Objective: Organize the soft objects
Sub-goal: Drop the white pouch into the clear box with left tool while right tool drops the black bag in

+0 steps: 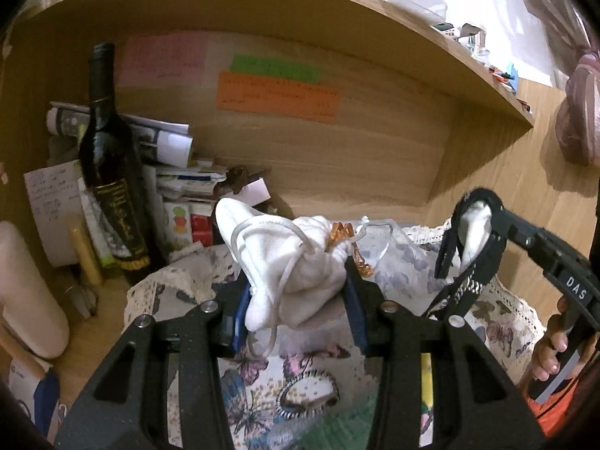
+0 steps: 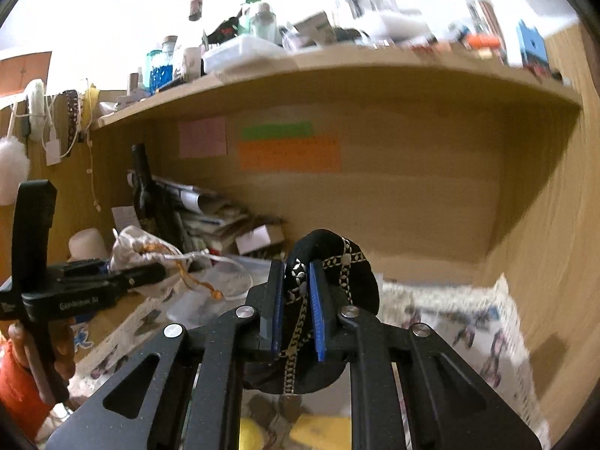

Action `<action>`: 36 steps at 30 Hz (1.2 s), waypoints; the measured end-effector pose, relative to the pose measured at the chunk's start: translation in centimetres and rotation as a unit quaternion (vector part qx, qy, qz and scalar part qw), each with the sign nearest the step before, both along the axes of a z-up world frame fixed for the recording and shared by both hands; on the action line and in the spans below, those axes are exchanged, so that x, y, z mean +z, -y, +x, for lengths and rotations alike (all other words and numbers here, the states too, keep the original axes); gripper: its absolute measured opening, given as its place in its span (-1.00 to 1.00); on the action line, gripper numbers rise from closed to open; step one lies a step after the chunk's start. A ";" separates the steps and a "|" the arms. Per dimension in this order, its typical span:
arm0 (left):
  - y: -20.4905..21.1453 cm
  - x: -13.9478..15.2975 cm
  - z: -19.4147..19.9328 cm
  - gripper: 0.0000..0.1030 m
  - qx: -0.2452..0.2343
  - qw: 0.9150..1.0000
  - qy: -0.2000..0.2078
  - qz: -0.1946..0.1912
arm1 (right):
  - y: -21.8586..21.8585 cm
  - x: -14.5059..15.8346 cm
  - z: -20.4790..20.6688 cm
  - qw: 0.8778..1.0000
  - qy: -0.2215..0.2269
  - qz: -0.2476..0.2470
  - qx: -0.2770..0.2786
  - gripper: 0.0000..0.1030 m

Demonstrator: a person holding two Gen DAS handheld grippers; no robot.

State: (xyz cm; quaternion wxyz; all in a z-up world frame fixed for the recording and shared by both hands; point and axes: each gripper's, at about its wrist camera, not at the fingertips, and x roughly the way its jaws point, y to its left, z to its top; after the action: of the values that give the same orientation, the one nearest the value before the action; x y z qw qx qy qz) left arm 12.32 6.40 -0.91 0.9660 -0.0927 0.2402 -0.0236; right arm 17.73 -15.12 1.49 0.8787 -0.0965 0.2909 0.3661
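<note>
The white drawstring pouch (image 1: 296, 258) was clamped in the left gripper (image 1: 296, 296), held above the butterfly-print cloth (image 1: 502, 322) near its back edge. The right gripper (image 2: 294, 311) gripped a black patterned fabric piece (image 2: 348, 281) to the right. Open room lay under the shelf (image 1: 337, 30) at right; a dark bottle (image 1: 108, 157) and stacked papers (image 1: 176, 172) crowded the back-left corner.

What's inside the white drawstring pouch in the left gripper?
The white pouch is cinched, clamped in the left gripper. Only an orange cord pokes from its mouth; the contents are hidden by the fabric.
</note>
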 end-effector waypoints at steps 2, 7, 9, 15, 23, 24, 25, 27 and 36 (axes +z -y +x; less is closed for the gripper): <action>0.1 0.0 1.0 -0.16 0.000 1.000 -0.007 -0.001 | -0.7 0.3 0.5 1.000 0.014 -0.007 -0.001 -0.77; 0.4 -0.8 3.2 -0.16 0.008 1.000 -0.024 0.014 | -2.2 -0.1 2.8 0.999 0.029 -0.025 -0.009 -0.77; 0.5 -1.5 4.2 -0.16 0.005 0.999 -0.039 0.013 | -2.8 -1.1 4.0 0.999 0.020 -0.036 -0.012 -0.77; 1.1 -4.1 7.0 -0.16 -0.005 0.996 -0.087 0.030 | -4.3 -5.4 5.8 0.996 -0.034 -0.084 0.000 -0.77; 1.7 -6.7 9.0 -0.06 -0.035 0.988 -0.150 0.027 | -5.2 -9.7 5.6 0.983 -0.109 -0.144 0.038 -0.76; 1.8 -6.7 8.9 -0.02 -0.036 0.988 -0.149 0.029 | -5.1 -9.7 5.6 0.982 -0.112 -0.146 0.039 -0.71; 1.8 -6.7 8.8 0.09 -0.036 0.988 -0.148 0.032 | -5.1 -9.6 5.6 0.982 -0.116 -0.146 0.040 -0.65; 2.0 -6.3 8.1 0.38 -0.036 0.989 -0.138 0.035 | -4.8 -9.4 5.7 0.981 -0.127 -0.142 0.043 -0.12; 2.2 -3.0 5.0 0.96 -0.019 0.995 -0.081 0.061 | -2.7 -5.7 4.0 0.991 -0.075 -0.108 0.018 0.54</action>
State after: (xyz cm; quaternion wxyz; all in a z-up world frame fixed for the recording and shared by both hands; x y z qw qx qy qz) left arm 17.33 4.16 -3.96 0.9466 -0.0304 0.3204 -0.0192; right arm 21.70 -12.45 -4.20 0.8320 -0.1682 0.3916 0.3550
